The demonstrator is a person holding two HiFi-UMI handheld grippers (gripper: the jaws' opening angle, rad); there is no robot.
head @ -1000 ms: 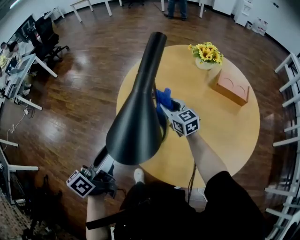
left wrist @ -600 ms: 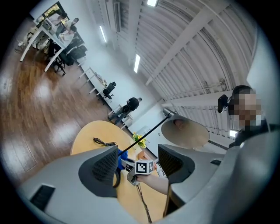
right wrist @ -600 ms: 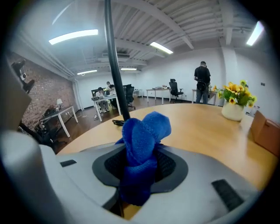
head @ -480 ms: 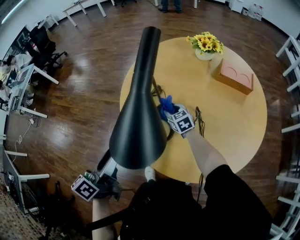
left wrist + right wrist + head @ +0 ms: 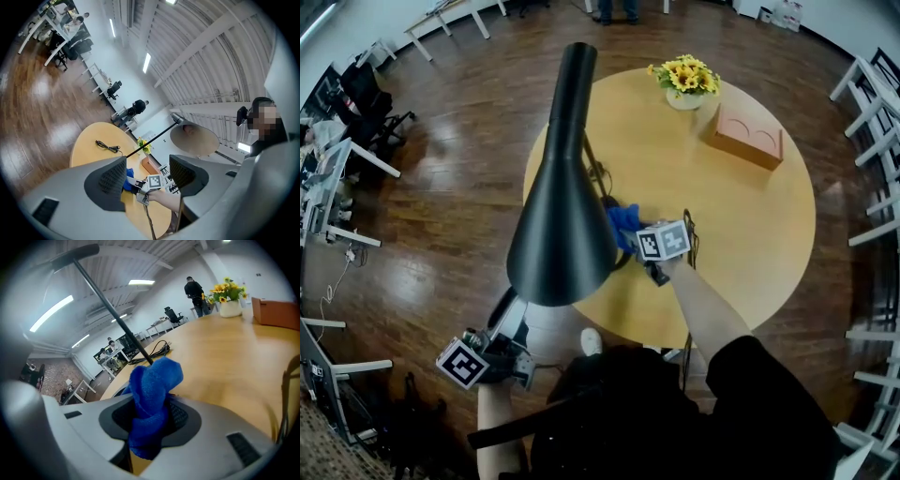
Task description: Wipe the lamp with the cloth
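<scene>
Lamp [image 5: 562, 234] black, cone shade | cloth [image 5: 152, 390] blue, bunched, clamped in right gripper [image 5: 150, 417] | left gripper [image 5: 147, 165] agape

black lamp [image 5: 562, 225], blue cloth [image 5: 152, 394], yellow flowers [image 5: 682, 75], pale wood table [image 5: 750, 216], black-and-white squares on the marker cube [image 5: 664, 241]

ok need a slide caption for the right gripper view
Right gripper clamps a bunched blue cloth over the wooden table, the lamp's black stem rising just beyond.
</scene>
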